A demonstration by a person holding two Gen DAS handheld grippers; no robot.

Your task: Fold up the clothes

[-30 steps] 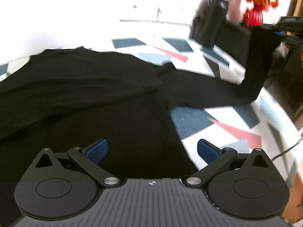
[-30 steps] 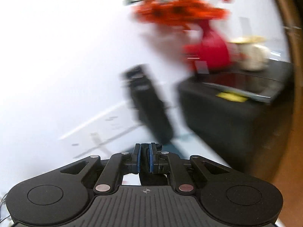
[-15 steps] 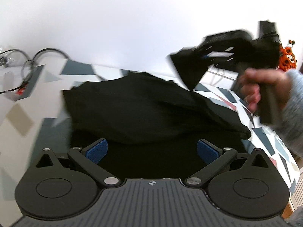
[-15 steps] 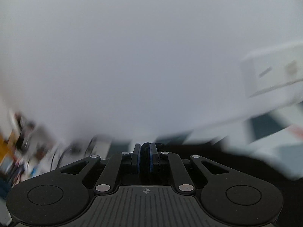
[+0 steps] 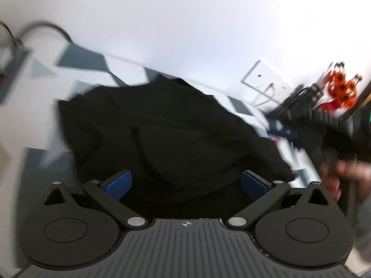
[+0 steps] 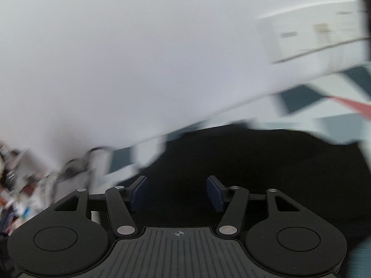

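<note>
- Black garment (image 5: 176,134): lying bunched on the patterned tabletop (image 5: 81,58), one layer doubled over the body, edges uneven. In the right wrist view the same garment (image 6: 266,162) is spreading below and ahead of the fingers.
- Left gripper (image 5: 186,183): standing released, blue pads (image 5: 118,184) wide apart, hovering over the near part of the cloth and pinching nothing.
- Right gripper (image 6: 177,192): jaws opening at this moment; dark cloth is showing under the gap, but no fold is being pressed between the pads (image 6: 214,193). It is appearing blurred at the right of the left wrist view (image 5: 292,125), carried by a hand (image 5: 340,173).
- Wall socket plate (image 6: 313,34): sitting on the white wall behind the table, clear of the work.
- Orange flowers in a red vase (image 5: 340,90): standing at the far right, near the right gripper.
- Cables (image 5: 46,27): trailing at the far left end of the table.
- Stage, as judged: one fold appears laid and is being let go; the garment is remaining rumpled and unfinished.
- Risks, as judged: the freed layer may be sliding back or landing crooked, since nothing is pinning it; cloth may be snagging on an opening pad and lifting with the withdrawing gripper; a wide sweep on the right could be knocking the vase.
</note>
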